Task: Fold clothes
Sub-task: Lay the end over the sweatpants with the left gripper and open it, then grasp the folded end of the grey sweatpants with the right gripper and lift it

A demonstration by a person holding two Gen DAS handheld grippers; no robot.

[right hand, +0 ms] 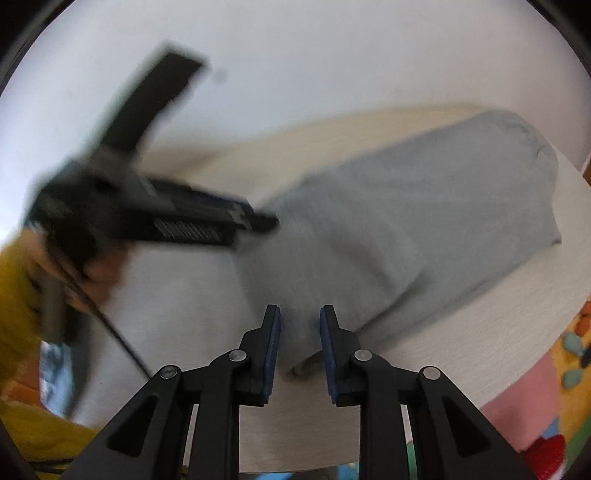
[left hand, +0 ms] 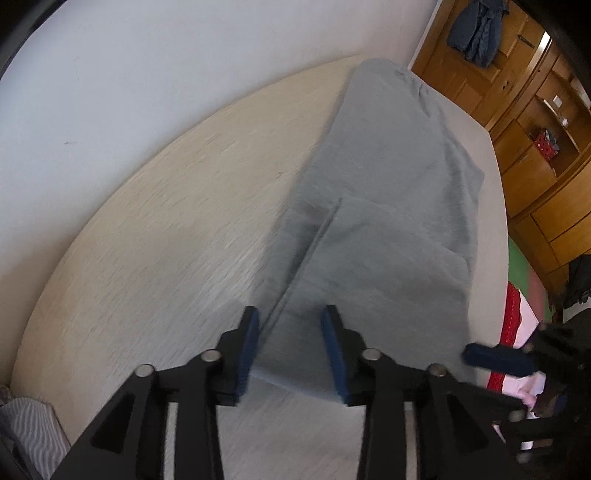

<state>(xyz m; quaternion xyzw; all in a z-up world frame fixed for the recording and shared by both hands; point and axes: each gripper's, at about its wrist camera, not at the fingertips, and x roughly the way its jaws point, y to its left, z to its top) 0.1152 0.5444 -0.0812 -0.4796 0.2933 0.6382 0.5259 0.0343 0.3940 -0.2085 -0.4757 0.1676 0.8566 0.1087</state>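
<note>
A grey garment [left hand: 388, 206] lies folded lengthwise on a pale wooden table [left hand: 166, 221]; a folded flap covers its near half. My left gripper [left hand: 291, 321] is open, its blue-padded fingers straddling the garment's near left edge just above the cloth. My right gripper [right hand: 300, 321] is open over the garment's near end [right hand: 406, 229]. The left gripper [right hand: 240, 218] shows blurred in the right wrist view, at the garment's left edge. One finger of the right gripper [left hand: 498, 360] shows at the right in the left wrist view.
A white wall stands behind the table. Wooden cabinets [left hand: 535, 155] with a hanging dark jacket [left hand: 476, 29] are at the far right. A red and pink cloth [left hand: 517, 325] lies past the table's right edge. A colourful mat [right hand: 554, 387] lies below the table.
</note>
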